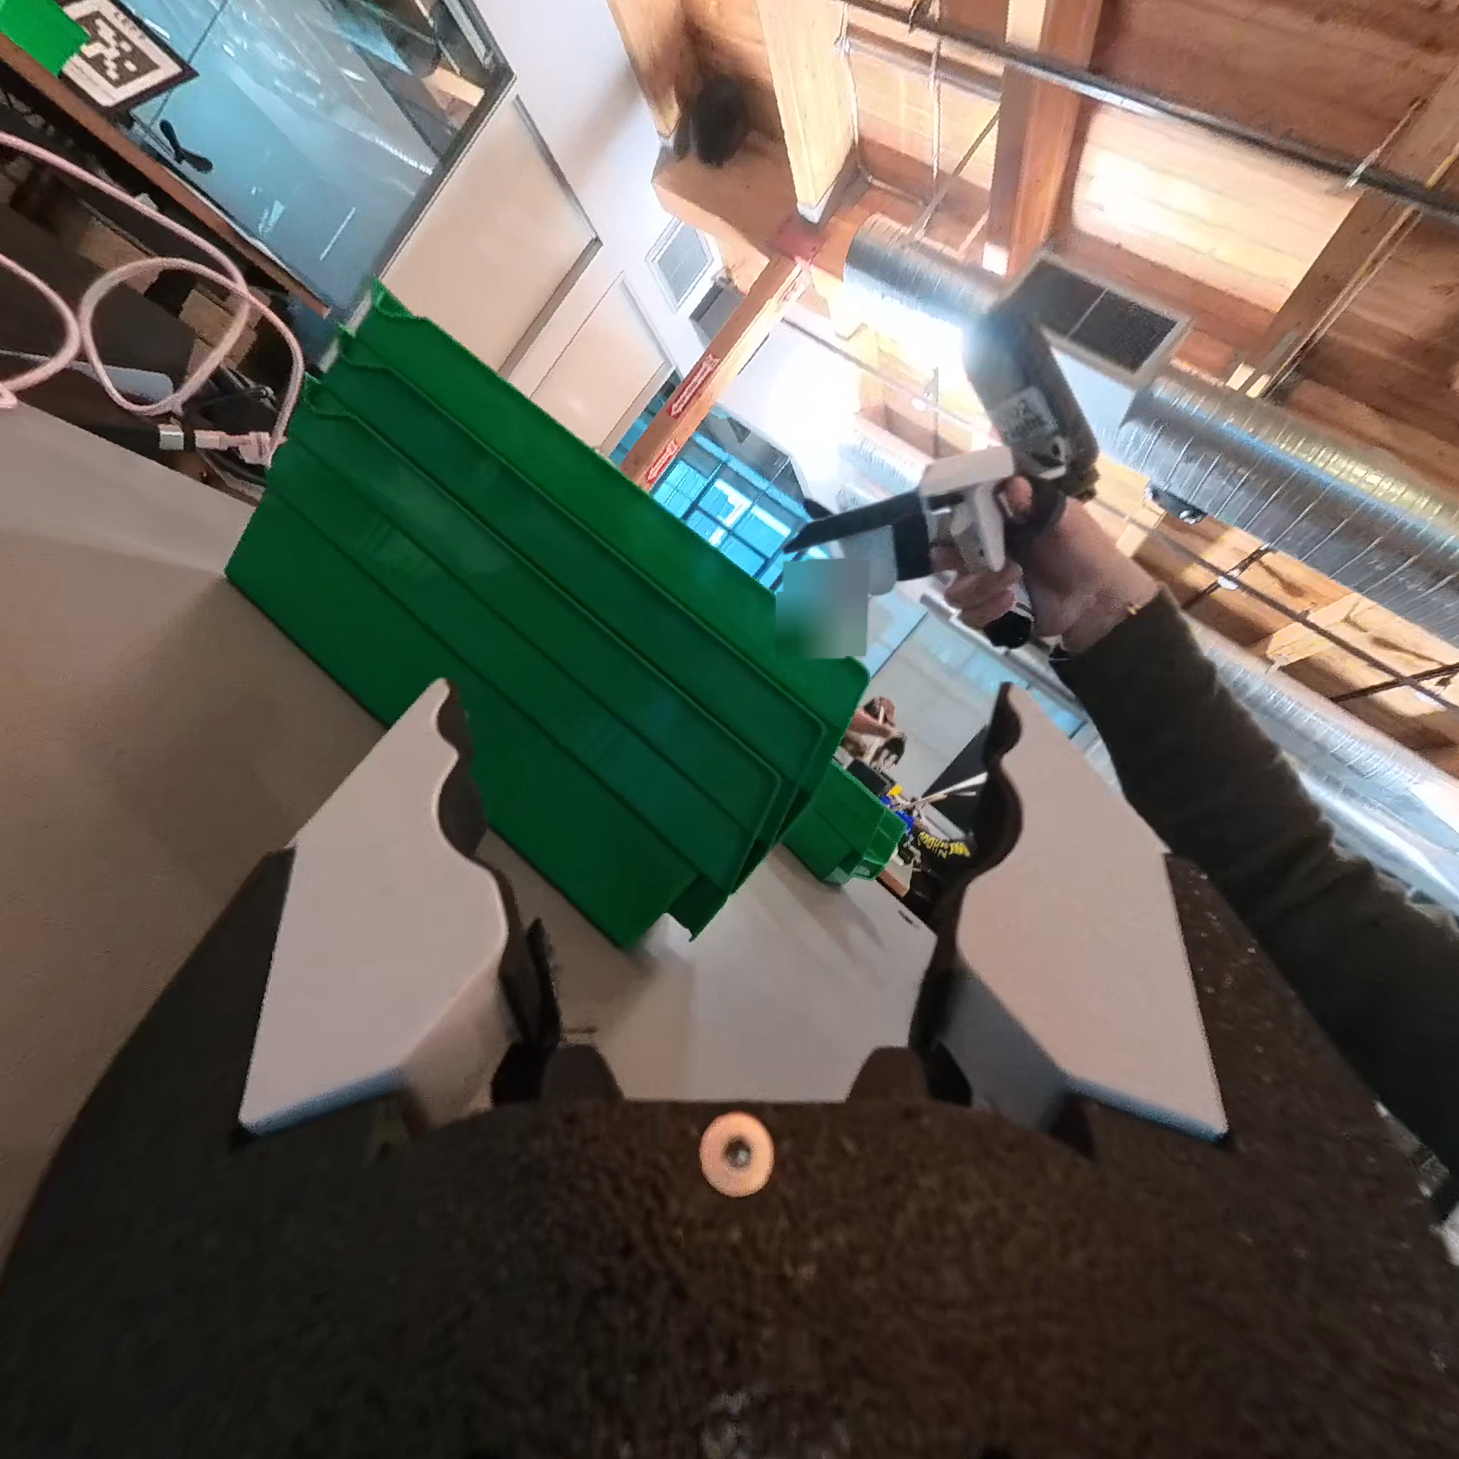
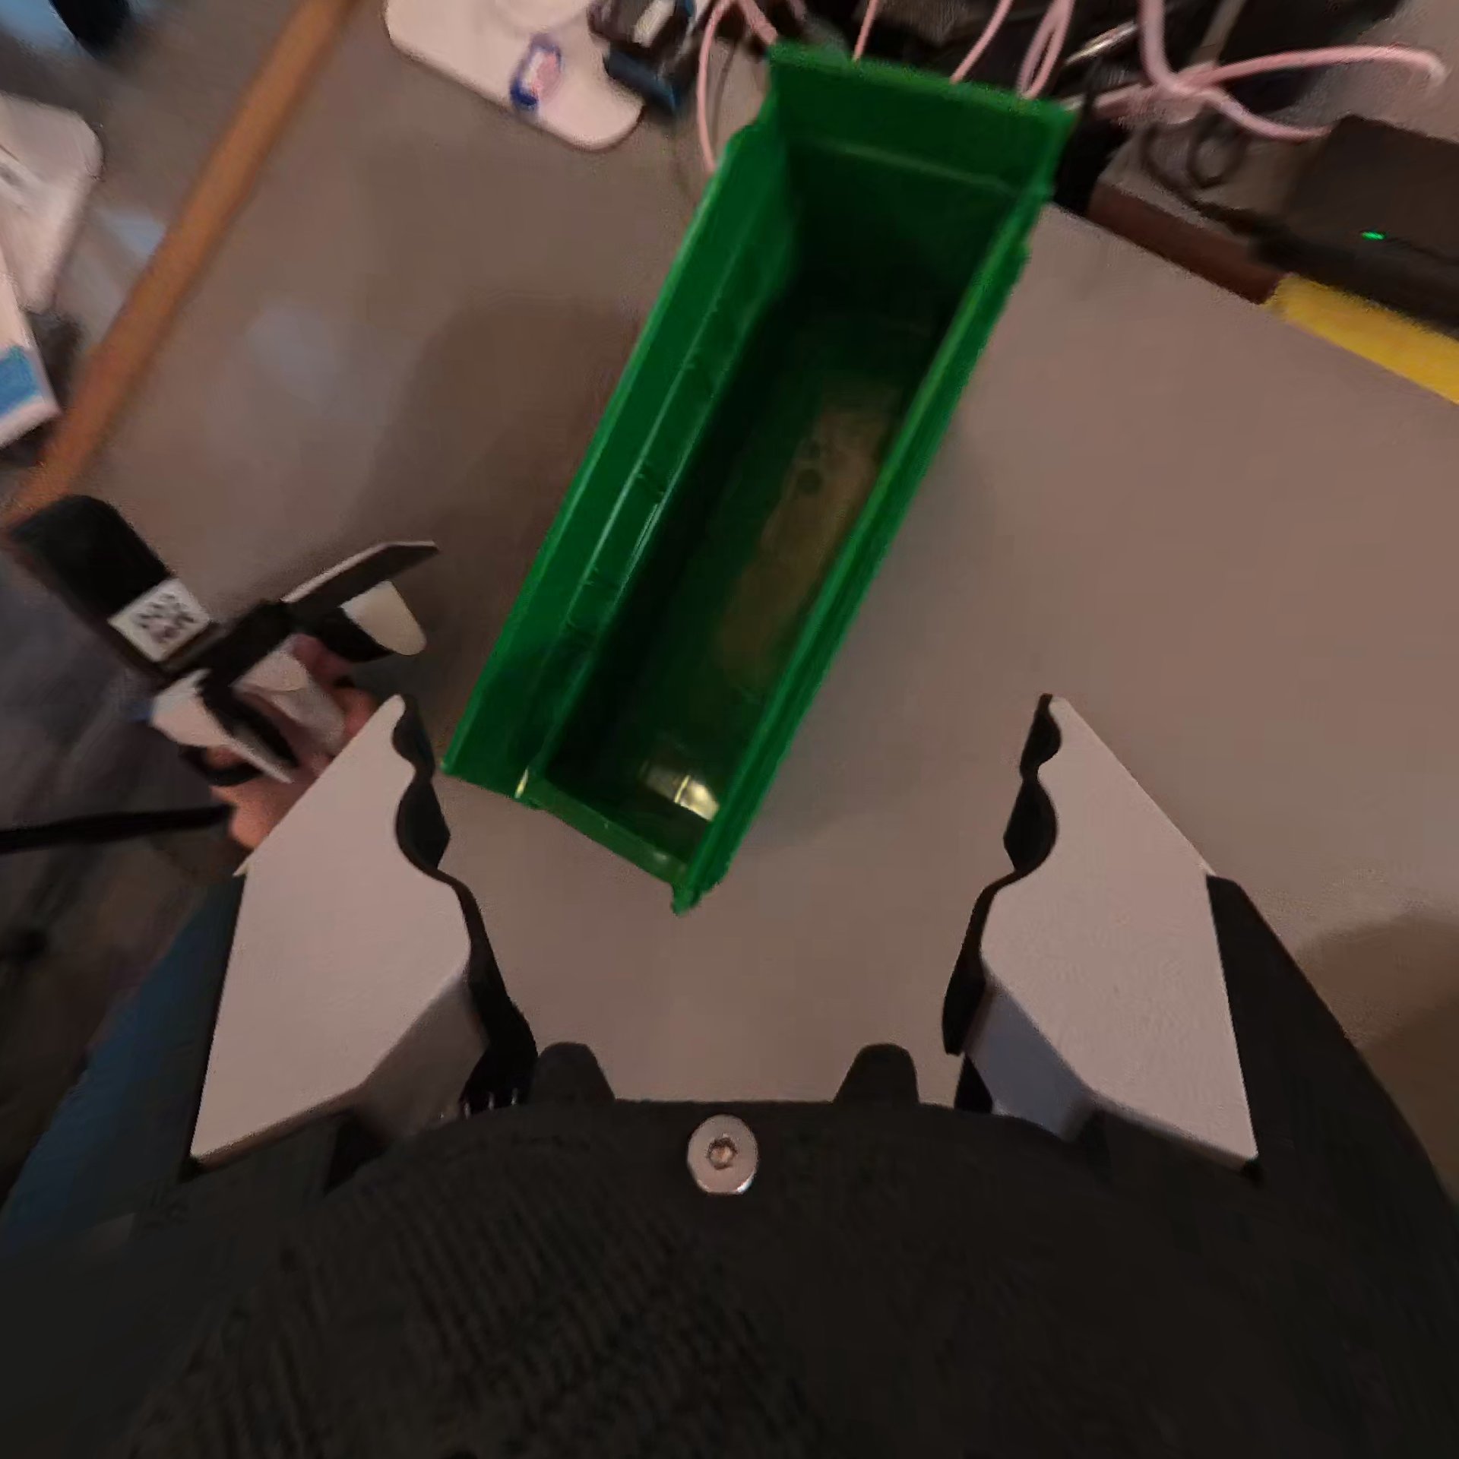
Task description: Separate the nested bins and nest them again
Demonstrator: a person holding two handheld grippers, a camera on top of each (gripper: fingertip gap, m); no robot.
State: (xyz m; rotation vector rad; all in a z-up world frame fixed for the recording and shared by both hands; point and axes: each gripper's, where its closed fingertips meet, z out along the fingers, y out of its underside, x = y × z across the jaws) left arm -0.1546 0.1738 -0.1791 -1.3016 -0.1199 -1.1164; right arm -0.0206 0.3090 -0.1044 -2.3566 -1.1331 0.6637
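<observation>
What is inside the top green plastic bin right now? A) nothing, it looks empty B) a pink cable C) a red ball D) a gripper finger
A: the right wrist view looks down into the long green plastic bin on the grey table and shows only its bare, shiny floor; both grippers sit outside it.

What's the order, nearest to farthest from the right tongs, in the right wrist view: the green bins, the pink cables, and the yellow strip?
1. Green bins: just ahead of the right tongs, near end between the fingers.
2. Yellow strip: far right, at the table edge.
3. Pink cables: top right, behind the bins' far end.
</observation>
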